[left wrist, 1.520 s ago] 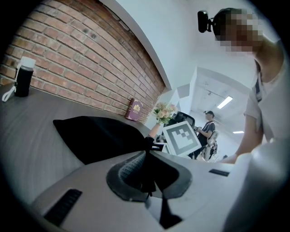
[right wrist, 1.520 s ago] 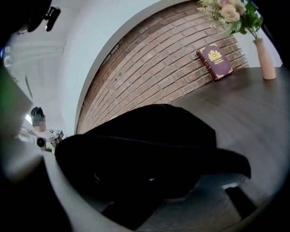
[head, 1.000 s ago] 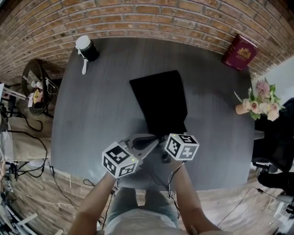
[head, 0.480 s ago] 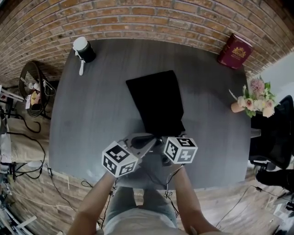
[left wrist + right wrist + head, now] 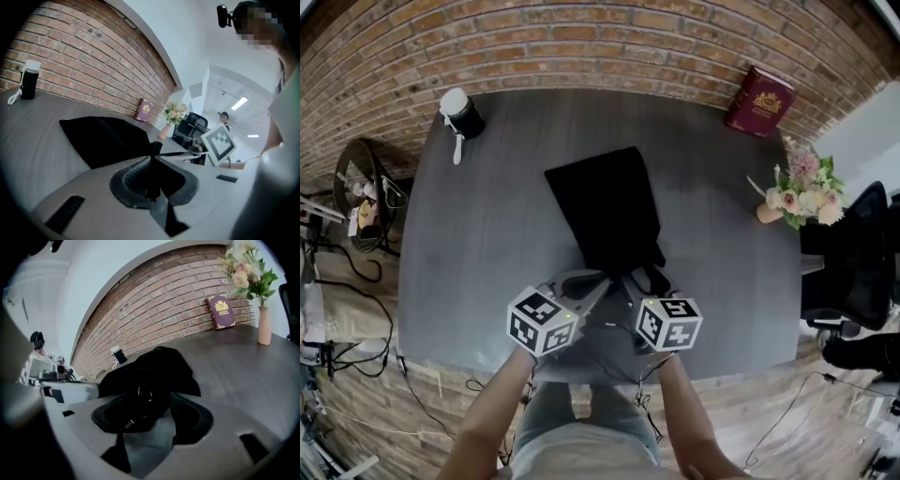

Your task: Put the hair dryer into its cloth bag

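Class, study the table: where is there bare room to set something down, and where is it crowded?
Free: the table left of the cloth bag, from the bottle down to the near edge; also right of it, bordered by book and flower vase. Crowded: the near middle edge, where the left gripper and right gripper both pinch the bag's mouth.

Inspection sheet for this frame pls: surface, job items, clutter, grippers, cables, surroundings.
Surface: dark grey table, wood-grain top.
Job's things: black cloth bag lies mid-table, its near end at the grippers; hair dryer not made out.
Clutter: black bottle with a white cap at the far left corner; red book at the far right; flower vase at the right edge.
Grippers: left gripper shut on the bag's cloth; right gripper shut on it too.
Cables: cables on the floor at left.
Surroundings: brick wall; black chair at right.
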### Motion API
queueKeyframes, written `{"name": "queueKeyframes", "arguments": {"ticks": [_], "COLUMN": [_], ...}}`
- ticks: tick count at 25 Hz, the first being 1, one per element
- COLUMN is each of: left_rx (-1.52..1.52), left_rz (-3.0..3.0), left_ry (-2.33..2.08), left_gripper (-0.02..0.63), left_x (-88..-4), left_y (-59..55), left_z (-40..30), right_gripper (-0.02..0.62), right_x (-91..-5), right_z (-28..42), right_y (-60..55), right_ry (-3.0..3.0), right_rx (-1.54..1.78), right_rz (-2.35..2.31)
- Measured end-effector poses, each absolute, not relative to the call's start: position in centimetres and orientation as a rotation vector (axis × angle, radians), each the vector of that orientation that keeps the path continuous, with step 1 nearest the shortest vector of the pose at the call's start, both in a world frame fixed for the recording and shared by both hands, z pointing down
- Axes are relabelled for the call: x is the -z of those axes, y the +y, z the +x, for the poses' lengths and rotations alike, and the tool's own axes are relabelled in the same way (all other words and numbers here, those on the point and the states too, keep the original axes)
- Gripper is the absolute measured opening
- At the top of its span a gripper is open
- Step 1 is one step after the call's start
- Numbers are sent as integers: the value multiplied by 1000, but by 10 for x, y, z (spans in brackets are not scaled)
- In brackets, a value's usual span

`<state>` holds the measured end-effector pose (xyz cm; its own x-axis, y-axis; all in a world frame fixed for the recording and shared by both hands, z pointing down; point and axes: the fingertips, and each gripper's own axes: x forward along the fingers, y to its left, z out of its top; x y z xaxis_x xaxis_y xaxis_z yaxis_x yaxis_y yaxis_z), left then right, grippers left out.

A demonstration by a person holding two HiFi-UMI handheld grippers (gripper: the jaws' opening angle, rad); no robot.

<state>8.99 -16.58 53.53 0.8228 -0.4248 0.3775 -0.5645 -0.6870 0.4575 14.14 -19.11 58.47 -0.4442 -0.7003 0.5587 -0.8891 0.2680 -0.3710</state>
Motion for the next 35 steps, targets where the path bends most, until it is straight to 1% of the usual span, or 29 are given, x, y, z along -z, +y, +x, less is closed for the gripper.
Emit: {"name": "queueKeyframes", "arguments": {"ticks": [11,23,27,30,33,35], "left_rx": [-571,-828,-767,-654,-523,-430], "left_rz": [2409,2389,2402,2409,2412,2418], "left_ry": [-711,-655,-670,-702,-789,-886], "left_gripper": [21,23,29,84,91,91], "left_x": [-559,-590,-579,-565,-542,-521], "left_y": [-163,-152,-147,-138,-134,-135], "left_z": [102,121,115,108,91,74], "right_gripper": [252,212,198,190,180,157], "right_x": [-571,-544,-537,-529,-517,-504], "right_z": [187,224,232,232,232,233], "right_y": [-150,-116,-107,-102,-101,-102], "right_ry": [-2161,-2054,-2030,-2028,-2040,-2053], "right_rx": [-972,-947,-924,-904,-866,-825], "right_rz": [1610,1802,1839,1854,1874,1899]}}
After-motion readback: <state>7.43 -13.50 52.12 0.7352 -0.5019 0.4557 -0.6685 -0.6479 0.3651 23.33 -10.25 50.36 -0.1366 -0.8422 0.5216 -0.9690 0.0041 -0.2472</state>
